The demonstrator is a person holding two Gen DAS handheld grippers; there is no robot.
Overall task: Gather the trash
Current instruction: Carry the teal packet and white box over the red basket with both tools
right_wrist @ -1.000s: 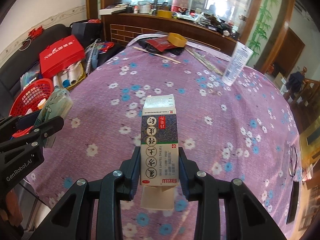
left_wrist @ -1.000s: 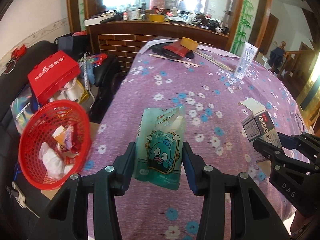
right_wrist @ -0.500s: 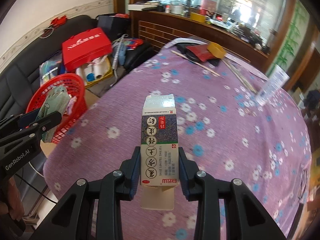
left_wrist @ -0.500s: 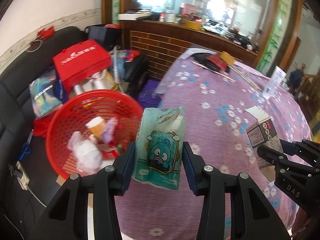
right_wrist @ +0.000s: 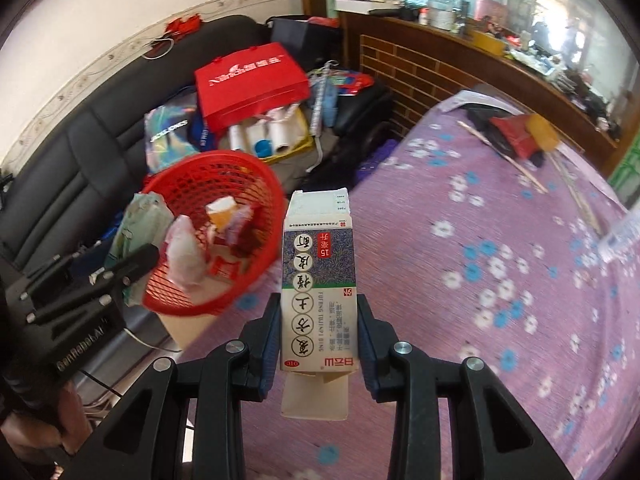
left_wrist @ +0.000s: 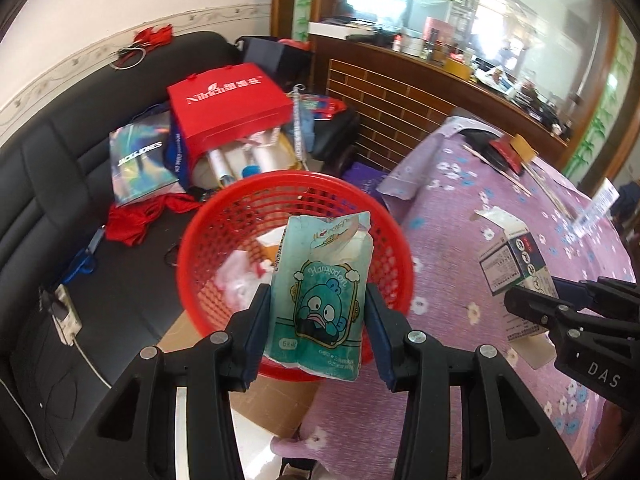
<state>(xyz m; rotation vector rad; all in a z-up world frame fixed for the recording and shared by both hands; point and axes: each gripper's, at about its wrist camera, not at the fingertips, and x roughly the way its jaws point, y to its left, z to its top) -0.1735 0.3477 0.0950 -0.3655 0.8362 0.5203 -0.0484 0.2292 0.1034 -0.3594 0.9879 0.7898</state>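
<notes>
Left wrist view is now showing the left claw, clamped on a teal packet reading "Hangyodon", swinging from above the counter to over the red basket, ready to drop. Right claw is gripping a carton reading "OTC", trailing behind.

Glossy plastic packet; matt paper carton; plastic mesh basket.

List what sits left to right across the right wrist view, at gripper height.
Black left gripper holding a teal tissue pack → red mesh plastic basket → upright printed medicine carton in the right gripper → purple floral tablecloth.
</notes>
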